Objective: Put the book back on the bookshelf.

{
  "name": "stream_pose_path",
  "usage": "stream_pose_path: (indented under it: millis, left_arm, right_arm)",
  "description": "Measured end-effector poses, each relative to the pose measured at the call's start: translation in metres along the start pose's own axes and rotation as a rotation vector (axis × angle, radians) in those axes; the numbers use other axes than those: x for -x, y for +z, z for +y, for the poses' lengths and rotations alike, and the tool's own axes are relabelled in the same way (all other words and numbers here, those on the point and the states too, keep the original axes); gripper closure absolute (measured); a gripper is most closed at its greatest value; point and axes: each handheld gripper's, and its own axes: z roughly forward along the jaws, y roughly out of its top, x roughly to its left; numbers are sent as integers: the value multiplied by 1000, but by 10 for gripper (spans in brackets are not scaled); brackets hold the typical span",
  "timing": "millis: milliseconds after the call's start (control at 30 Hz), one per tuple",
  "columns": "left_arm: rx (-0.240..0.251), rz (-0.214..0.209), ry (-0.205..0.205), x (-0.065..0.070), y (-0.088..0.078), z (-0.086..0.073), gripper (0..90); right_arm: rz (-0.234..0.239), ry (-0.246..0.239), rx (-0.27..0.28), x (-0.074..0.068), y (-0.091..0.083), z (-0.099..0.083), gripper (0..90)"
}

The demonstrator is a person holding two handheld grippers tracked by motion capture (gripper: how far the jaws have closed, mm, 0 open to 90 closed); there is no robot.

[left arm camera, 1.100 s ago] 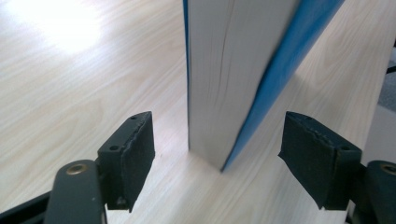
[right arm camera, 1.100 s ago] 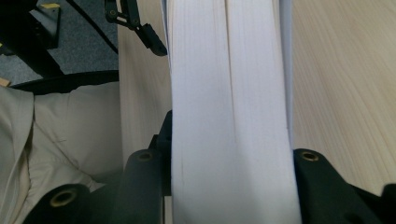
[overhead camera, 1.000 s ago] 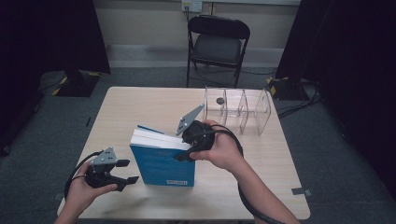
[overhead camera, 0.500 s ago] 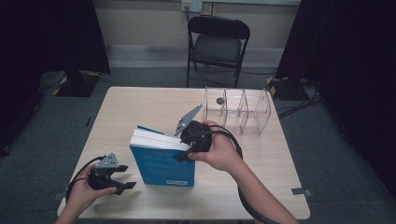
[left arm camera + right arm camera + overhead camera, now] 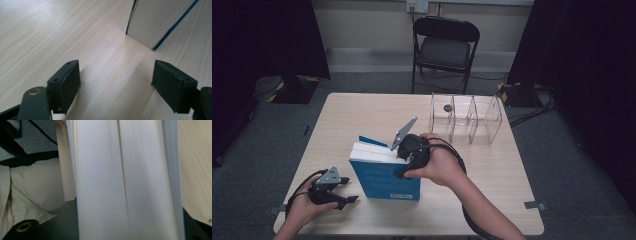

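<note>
Books (image 5: pixel 384 172), two (upright), sit between right claw (image 5: pixel 404 160)'s widening jaws; left claw (image 5: pixel 343 192) released.

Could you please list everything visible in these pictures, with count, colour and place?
Book: one, blue cover with white pages, standing upright near the table's front middle.
Clear organiser: one, transparent, several compartments, at the table's far right; something small and dark sits in its left compartment.
Table: one, light wood, centre of the room.
Folding chair: one, black, beyond the table.
Left hand-held gripper: one, black, jaws open and empty, low beside the book.
Right hand-held gripper: one, black, jaws astride the book's top edge.
</note>
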Motion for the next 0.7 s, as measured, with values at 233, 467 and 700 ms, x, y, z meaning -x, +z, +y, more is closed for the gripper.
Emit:
stream_pose_path:
  millis: [233,467,700]
  left_arm:
    - [41,-7,18,1,4,-5,140]
    - [27,-27,34,2,5,-4,78]
    - [23,-30,32,2,5,-4,62]
  right_arm:
    - [-6,-24,-27,-2,0,1,581]
    - [-54,-6,-30,-6,1,0,535]
    - [-40,18,-34,-3,1,1,582]
